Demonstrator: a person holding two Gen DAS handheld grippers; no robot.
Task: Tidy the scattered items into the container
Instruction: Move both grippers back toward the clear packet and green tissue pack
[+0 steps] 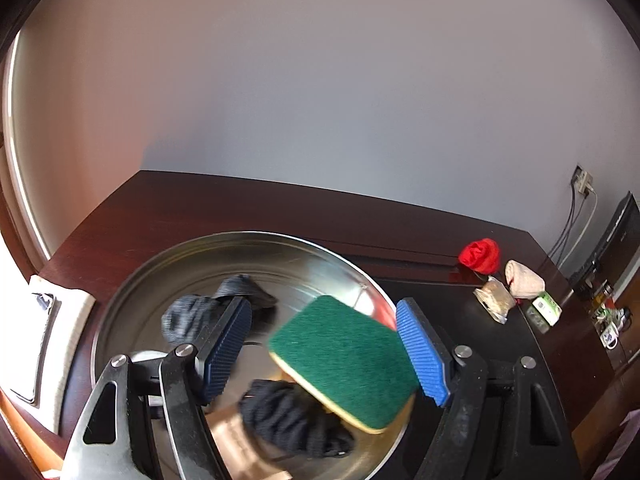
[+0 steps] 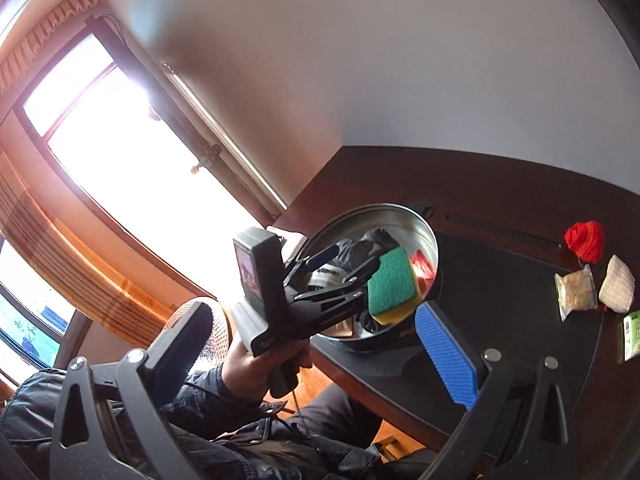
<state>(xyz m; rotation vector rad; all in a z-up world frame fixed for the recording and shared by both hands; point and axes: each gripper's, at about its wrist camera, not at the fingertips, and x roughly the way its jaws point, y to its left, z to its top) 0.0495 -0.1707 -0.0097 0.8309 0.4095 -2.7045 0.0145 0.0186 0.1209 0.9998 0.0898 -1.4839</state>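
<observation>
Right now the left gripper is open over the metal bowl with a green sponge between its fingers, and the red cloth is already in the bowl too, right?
Not quite. In the left wrist view the red cloth lies on the table, outside the metal bowl. The left gripper and green sponge are as you said.

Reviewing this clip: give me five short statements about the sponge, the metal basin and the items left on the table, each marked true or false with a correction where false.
1. The left claw is wide open over the metal basin. True.
2. The green sponge lies flat on the table. False: it is tilted inside the basin's outline, between the left claw's fingers, touching the right one.
3. Dark socks are in the basin. True.
4. The red bundle is in the basin. False: it sits on the table.
5. The right claw grips a white packet. False: it is open and empty.
</observation>
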